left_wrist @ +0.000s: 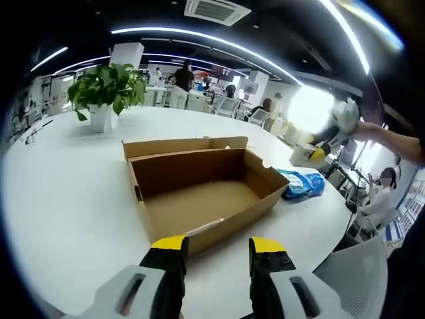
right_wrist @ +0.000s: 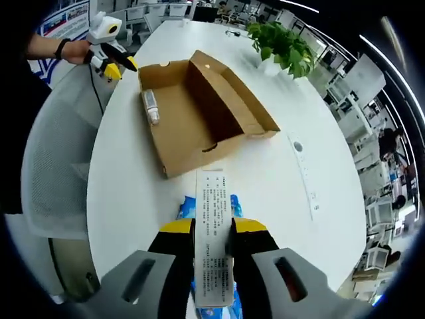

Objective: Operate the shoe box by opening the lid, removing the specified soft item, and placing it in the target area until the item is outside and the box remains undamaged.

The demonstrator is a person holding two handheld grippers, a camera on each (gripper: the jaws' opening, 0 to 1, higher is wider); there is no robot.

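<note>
On a large white desk sits an open brown cardboard shoe box, its lid folded back flat behind it. Seen from the left gripper view, the box interior looks bare, and the left claw hovers just in front of the box's near wall with its yellow-tipped jaws apart, holding nothing. Just beside the box on its right lies a soft blue and white packet, resting on the desk outside the box. Farther right, the other claw hangs above the packet, held by a person's hand. A green potted plant stands on the far part of the desk, well apart from the box.

From the right gripper view, the right claw is clenched on a white printed label strip that runs up between its jaws, with the blue packet showing underneath against the desk. The shoe box lies beyond, open, with a small pale object inside along one wall; what it is cannot be told. The left claw appears past the box, by a grey mesh chair. The plant stands near the box's far side.
</note>
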